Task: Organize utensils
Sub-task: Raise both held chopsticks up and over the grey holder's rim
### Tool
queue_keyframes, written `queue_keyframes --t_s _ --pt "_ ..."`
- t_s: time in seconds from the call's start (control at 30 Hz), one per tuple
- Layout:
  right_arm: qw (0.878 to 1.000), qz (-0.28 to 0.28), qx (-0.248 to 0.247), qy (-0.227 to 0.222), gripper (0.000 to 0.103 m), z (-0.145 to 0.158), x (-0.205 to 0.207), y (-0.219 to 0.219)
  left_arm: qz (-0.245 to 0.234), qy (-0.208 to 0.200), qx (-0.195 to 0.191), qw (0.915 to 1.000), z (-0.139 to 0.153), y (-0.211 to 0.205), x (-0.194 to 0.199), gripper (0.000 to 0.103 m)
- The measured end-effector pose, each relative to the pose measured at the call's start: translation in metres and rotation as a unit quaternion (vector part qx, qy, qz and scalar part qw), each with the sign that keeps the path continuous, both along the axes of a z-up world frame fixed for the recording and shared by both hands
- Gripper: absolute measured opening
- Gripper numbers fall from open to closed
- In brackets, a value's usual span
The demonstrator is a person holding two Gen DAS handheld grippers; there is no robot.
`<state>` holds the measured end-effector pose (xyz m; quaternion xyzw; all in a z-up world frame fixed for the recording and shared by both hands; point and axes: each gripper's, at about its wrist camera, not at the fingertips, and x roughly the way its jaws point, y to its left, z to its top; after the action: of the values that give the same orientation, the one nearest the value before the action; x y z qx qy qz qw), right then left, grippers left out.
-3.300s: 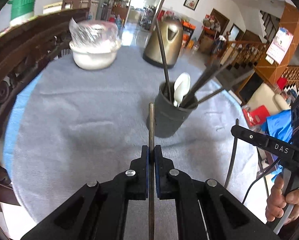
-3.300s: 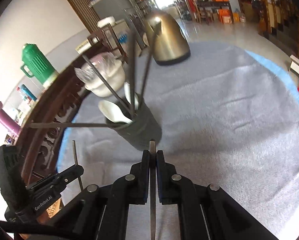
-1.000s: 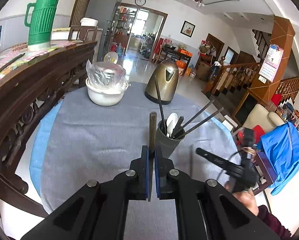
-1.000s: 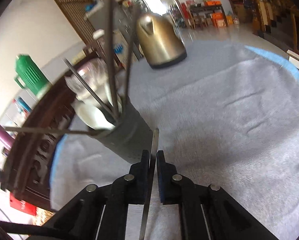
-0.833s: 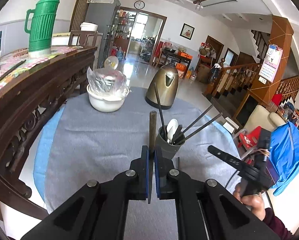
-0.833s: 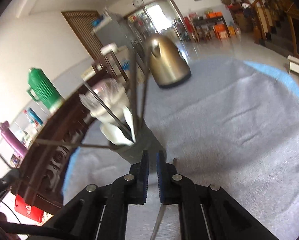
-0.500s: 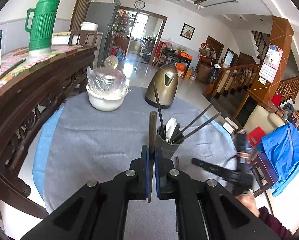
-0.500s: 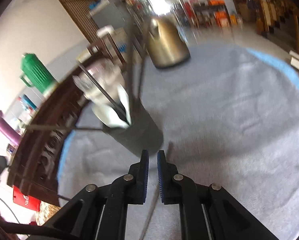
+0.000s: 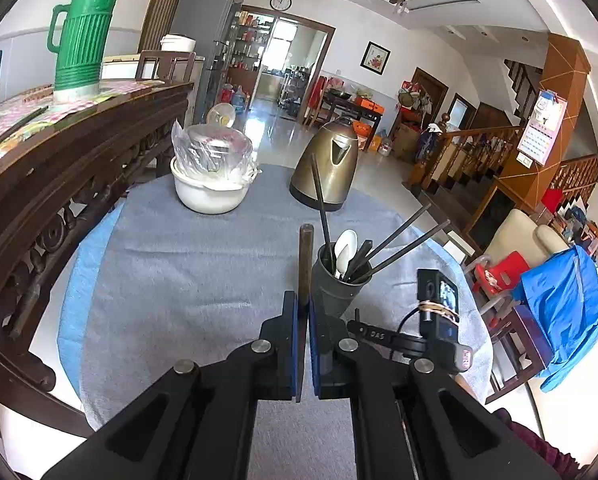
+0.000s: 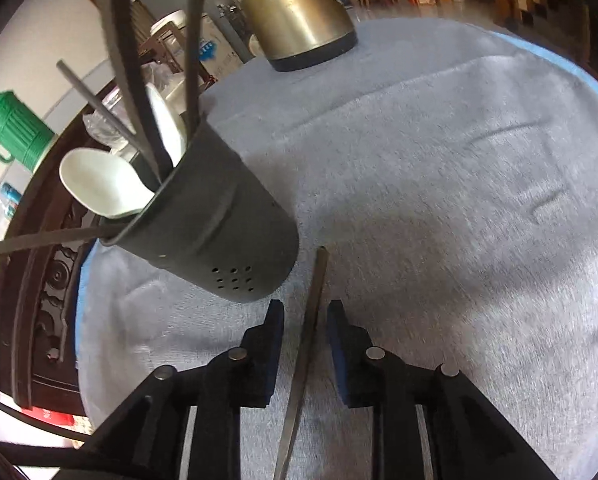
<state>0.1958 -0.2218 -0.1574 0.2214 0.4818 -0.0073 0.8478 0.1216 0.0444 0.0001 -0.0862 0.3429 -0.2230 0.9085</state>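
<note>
In the left wrist view my left gripper is shut on a dark chopstick that sticks up just left of the dark grey utensil holder. The holder carries a white spoon and several dark chopsticks. My right gripper hangs low over the grey cloth, right of the holder. Its jaws are opening, and a thin chopstick lies loose between them, touching neither pad. The right gripper also shows in the left wrist view, beside the holder's base.
A brass kettle and a white bowl covered in plastic stand at the round table's far side. A carved dark wooden sideboard with a green thermos runs along the left. The table's right edge drops to chairs and a blue cloth.
My right gripper sank toward the cloth beside the holder and its jaws parted, letting go of the chopstick. My left gripper kept still with its chopstick.
</note>
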Motion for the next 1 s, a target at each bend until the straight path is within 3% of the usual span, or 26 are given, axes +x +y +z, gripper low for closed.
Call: queue_keyframes --t_s 0.1,0.17,0.27,0.47,0.73,1.0 --pt "0.999 0.009 -0.038 -0.007 0.024 -0.002 0.005 0.011 0.001 0.003 0.001 1.0 -0.003 0.001 0.002 0.005" --pt "0.997 0.013 -0.075 -0.007 0.011 -0.003 0.008 0.018 0.001 0.005 0.0 1.0 -0.003 0.002 0.004 0.005" --pt "0.998 0.007 -0.057 -0.011 0.008 -0.001 0.002 0.009 0.005 0.004 0.002 1.0 -0.003 0.005 0.004 0.005" --pt "0.997 -0.01 -0.04 -0.06 0.006 0.022 -0.028 -0.006 0.009 0.002 0.002 1.0 -0.001 0.009 0.002 0.005" --pt "0.986 -0.014 0.003 -0.166 0.006 0.083 -0.075 -0.019 0.009 -0.015 0.009 0.9998 0.013 0.01 0.0 0.005" --pt "0.961 -0.027 0.019 -0.275 0.006 0.156 -0.101 -0.018 0.006 -0.049 0.025 0.9985 0.038 0.007 0.005 0.005"
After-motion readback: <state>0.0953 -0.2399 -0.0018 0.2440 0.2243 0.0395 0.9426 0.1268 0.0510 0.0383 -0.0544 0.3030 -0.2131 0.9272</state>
